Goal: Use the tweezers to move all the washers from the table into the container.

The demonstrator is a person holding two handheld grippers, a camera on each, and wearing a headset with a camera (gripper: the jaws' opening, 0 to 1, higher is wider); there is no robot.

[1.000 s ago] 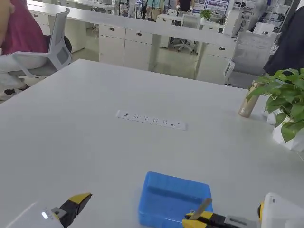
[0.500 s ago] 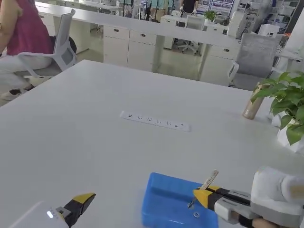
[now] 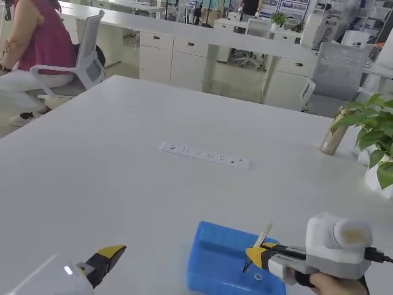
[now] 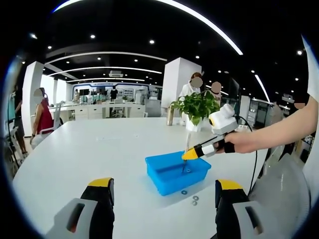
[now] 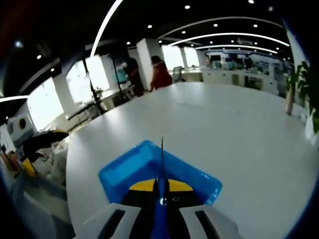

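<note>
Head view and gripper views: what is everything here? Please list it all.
table: one, white, under everything
container: one, blue, near table edge
washers: three, silvery, on the table beside the container; one more seems to lie inside it
power strip: one, white, mid-table
bottle: one, gold, far right
plant: one, green, right edge
seated person: one, pink top, far left
tweezers: one, colour unclear, tip over the container
left gripper: one, yellow-tipped, open, lower left
right gripper: one, yellow-tipped, shut on the tweezers
</note>
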